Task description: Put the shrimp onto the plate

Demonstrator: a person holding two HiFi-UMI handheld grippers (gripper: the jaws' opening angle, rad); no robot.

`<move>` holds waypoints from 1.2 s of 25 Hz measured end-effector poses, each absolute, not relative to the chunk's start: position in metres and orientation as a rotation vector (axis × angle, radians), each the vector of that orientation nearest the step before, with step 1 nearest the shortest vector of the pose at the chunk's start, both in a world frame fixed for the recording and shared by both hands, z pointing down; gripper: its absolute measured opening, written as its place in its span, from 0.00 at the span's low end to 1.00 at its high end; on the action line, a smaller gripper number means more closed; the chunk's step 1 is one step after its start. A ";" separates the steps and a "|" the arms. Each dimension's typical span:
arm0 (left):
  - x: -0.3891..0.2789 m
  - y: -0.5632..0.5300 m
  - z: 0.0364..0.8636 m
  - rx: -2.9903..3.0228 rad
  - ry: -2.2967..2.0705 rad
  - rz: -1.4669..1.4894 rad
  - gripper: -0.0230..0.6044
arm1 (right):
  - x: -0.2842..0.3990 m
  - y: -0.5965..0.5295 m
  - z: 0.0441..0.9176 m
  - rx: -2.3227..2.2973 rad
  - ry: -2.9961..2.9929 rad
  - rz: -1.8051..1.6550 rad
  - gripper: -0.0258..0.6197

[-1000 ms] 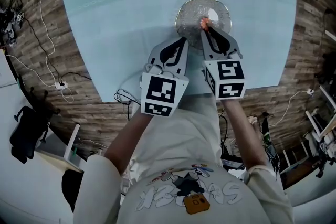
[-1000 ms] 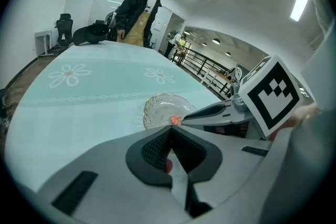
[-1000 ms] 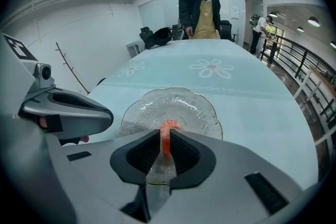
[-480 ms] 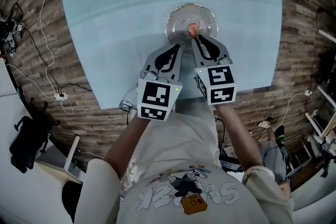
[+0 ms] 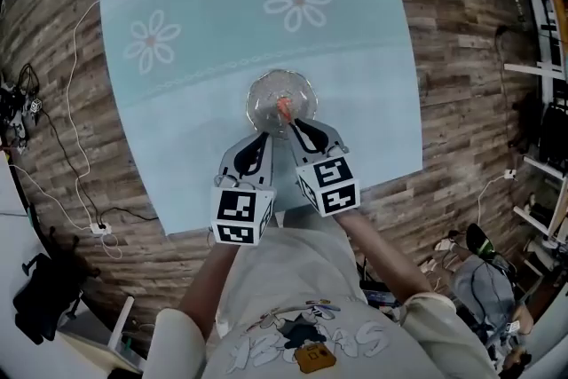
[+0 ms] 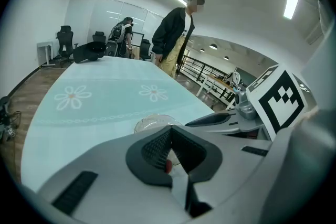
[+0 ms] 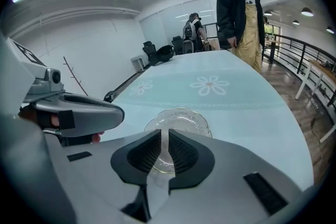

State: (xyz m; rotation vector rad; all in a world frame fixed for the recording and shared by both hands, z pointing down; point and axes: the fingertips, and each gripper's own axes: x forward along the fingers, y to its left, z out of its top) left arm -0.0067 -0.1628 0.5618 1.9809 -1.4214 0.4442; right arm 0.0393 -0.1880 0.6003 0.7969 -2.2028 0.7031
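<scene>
Left gripper (image 6: 170,134): my jaws closed together, nothing in them. Right gripper (image 7: 164,136): my jaws a narrow slit apart, released, empty. Shrimp (image 5: 284,108): small, orange-pink, lying on the clear glass plate (image 5: 263,93), just beyond my right jaws. Plate sits on the pale blue counter (image 5: 177,138); white flower print (image 5: 300,1) farther off. A person (image 7: 237,8) in a dark jacket stands at the far end
</scene>
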 end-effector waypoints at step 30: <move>0.017 -0.102 0.485 2.016 -1.517 0.412 0.05 | 0.088 -0.132 0.512 0.936 -2.356 0.725 0.13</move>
